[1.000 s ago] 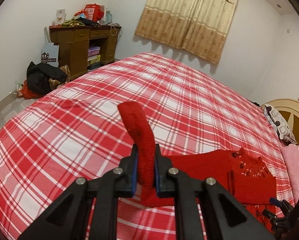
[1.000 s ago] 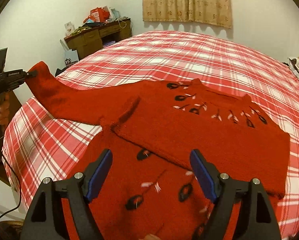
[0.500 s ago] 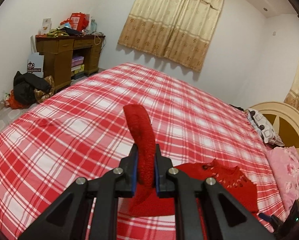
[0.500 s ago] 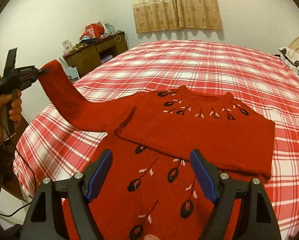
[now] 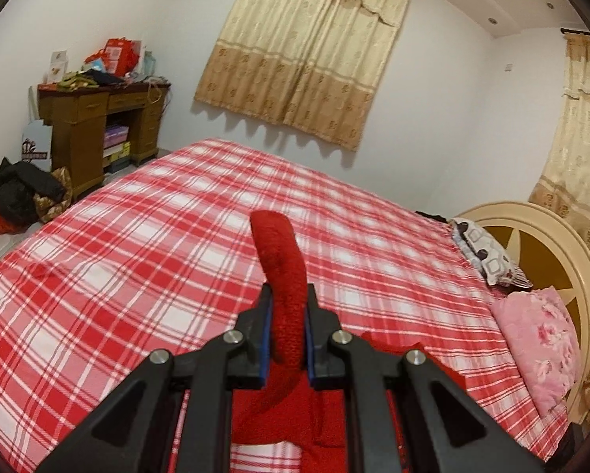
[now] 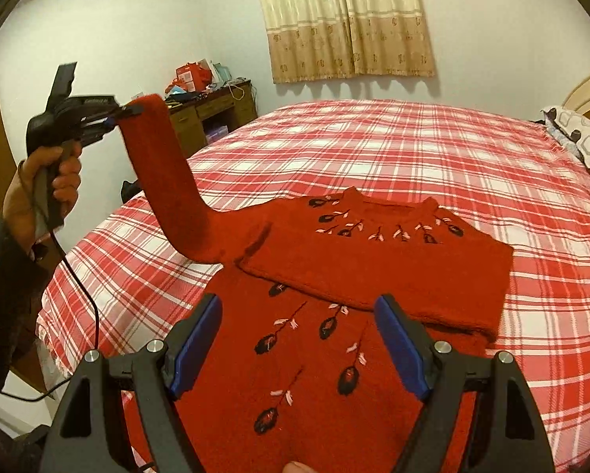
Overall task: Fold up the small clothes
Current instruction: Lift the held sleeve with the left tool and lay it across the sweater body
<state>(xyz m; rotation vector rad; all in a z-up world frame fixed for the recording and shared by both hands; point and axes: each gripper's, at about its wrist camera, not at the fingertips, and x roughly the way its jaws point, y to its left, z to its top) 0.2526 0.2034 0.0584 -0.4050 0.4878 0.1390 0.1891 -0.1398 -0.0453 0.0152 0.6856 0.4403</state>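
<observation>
A small red knit sweater (image 6: 358,272) with dark embroidered flowers lies on the plaid bed, one sleeve folded across its chest. My left gripper (image 5: 287,323) is shut on the cuff of the other sleeve (image 5: 281,272) and holds it high above the bed; in the right wrist view that sleeve (image 6: 164,181) stretches up to the left gripper (image 6: 131,110). My right gripper (image 6: 296,339) is open and empty, hovering above the sweater's lower body.
The bed has a red and white plaid cover (image 5: 145,244). A pink pillow (image 5: 539,347) and a patterned pillow (image 5: 484,256) lie by the round headboard (image 5: 547,244). A cluttered wooden desk (image 5: 97,126) and a clothes pile (image 5: 26,193) stand on the far left.
My left gripper has lifted the sleeve higher and swung it toward the sweater body. My right gripper has pulled back and up a little, still open.
</observation>
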